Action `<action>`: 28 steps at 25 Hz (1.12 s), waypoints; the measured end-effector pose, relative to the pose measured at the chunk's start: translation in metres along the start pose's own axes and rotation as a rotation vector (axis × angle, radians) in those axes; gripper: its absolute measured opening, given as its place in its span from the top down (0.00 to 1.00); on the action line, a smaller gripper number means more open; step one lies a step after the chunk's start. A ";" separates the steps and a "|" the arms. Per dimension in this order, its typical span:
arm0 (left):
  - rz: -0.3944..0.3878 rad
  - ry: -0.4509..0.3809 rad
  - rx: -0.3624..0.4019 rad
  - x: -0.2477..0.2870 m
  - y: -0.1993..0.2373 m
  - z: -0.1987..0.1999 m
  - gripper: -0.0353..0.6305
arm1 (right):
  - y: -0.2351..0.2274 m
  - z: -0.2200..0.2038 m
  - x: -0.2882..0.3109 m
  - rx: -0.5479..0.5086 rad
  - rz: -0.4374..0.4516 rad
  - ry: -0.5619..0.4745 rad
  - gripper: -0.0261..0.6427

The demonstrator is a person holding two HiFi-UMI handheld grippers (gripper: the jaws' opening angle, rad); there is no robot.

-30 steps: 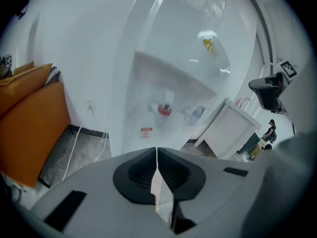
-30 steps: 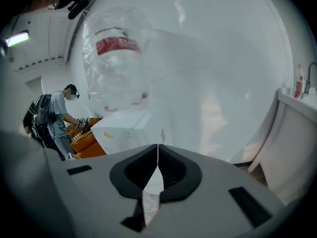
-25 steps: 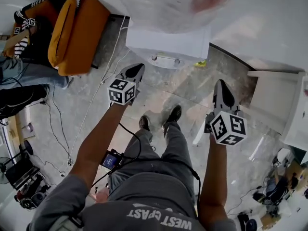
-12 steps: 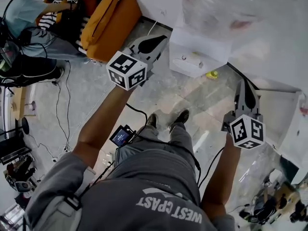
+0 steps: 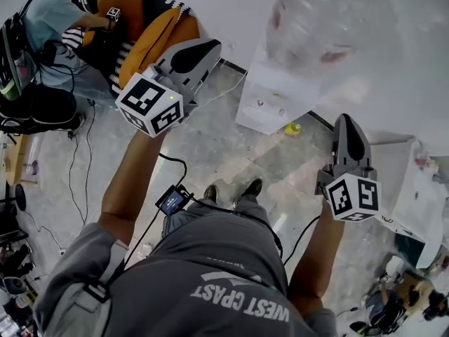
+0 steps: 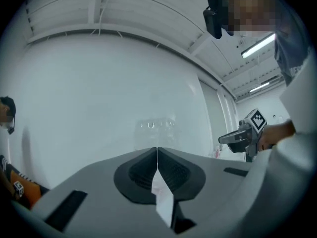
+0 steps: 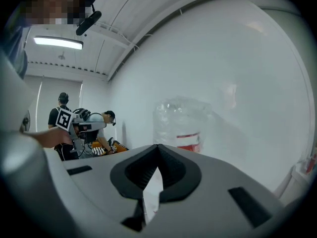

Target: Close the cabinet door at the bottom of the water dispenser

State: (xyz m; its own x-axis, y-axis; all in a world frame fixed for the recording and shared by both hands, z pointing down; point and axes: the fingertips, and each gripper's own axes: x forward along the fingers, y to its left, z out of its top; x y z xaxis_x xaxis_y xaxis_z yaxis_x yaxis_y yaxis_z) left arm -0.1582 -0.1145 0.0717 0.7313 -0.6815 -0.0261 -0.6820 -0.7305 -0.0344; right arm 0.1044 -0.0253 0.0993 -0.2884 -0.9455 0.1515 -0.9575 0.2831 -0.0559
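Note:
The white water dispenser (image 5: 270, 107) stands against the wall ahead, seen from above, with its clear bottle (image 5: 316, 27) on top. The bottle (image 7: 182, 123) also fills the middle of the right gripper view. The dispenser's lower cabinet door is hidden from this steep angle. My left gripper (image 5: 209, 46) is held high, left of the dispenser, pointing at the white wall, jaws shut on nothing (image 6: 157, 151). My right gripper (image 5: 346, 119) hovers right of the dispenser, also shut and empty (image 7: 157, 148). Neither touches the dispenser.
An orange bag (image 5: 151, 44) lies on the floor at left, beside a seated person (image 5: 49, 20). A white cabinet (image 5: 414, 188) stands at right. Cables (image 5: 77, 167) trail over the grey floor, and a small yellow object (image 5: 292, 128) lies by the dispenser's base.
Both grippers have risen. The left one moved up and leftward, away from the dispenser's front. The right one lifted slightly. My view has tilted up the wall.

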 end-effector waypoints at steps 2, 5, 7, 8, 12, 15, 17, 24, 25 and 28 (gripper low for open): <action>0.006 -0.016 0.060 -0.015 -0.003 0.018 0.92 | 0.008 0.009 -0.010 -0.008 0.000 -0.024 0.92; 0.018 -0.026 0.132 -0.035 0.006 0.035 0.92 | 0.020 0.021 -0.015 -0.026 -0.014 -0.053 0.92; 0.026 -0.020 0.158 -0.045 0.020 0.038 0.92 | 0.028 0.026 -0.008 -0.049 -0.025 -0.042 0.92; 0.029 -0.016 0.165 -0.049 0.028 0.037 0.92 | 0.031 0.028 -0.002 -0.058 -0.028 -0.032 0.92; 0.028 -0.011 0.160 -0.060 0.044 0.036 0.92 | 0.038 0.035 0.008 -0.063 -0.046 -0.027 0.92; 0.023 -0.010 0.138 -0.069 0.042 0.033 0.92 | 0.041 0.039 0.002 -0.067 -0.059 -0.028 0.92; 0.019 -0.015 0.129 -0.076 0.030 0.035 0.92 | 0.042 0.042 -0.013 -0.073 -0.064 -0.029 0.92; 0.009 -0.024 0.176 -0.084 -0.025 0.023 0.92 | 0.023 0.016 -0.060 -0.068 -0.074 -0.073 0.92; 0.010 -0.018 0.167 -0.083 -0.017 0.016 0.92 | 0.025 0.013 -0.052 -0.069 -0.073 -0.062 0.92; 0.010 -0.011 0.142 -0.080 0.020 0.009 0.92 | 0.038 0.019 -0.017 -0.078 -0.075 -0.035 0.92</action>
State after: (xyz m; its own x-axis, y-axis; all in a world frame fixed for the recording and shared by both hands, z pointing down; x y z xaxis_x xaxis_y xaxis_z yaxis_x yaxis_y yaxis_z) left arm -0.2305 -0.0746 0.0637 0.7253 -0.6874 -0.0381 -0.6821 -0.7099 -0.1754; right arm 0.0733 -0.0015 0.0762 -0.2165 -0.9691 0.1179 -0.9747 0.2215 0.0311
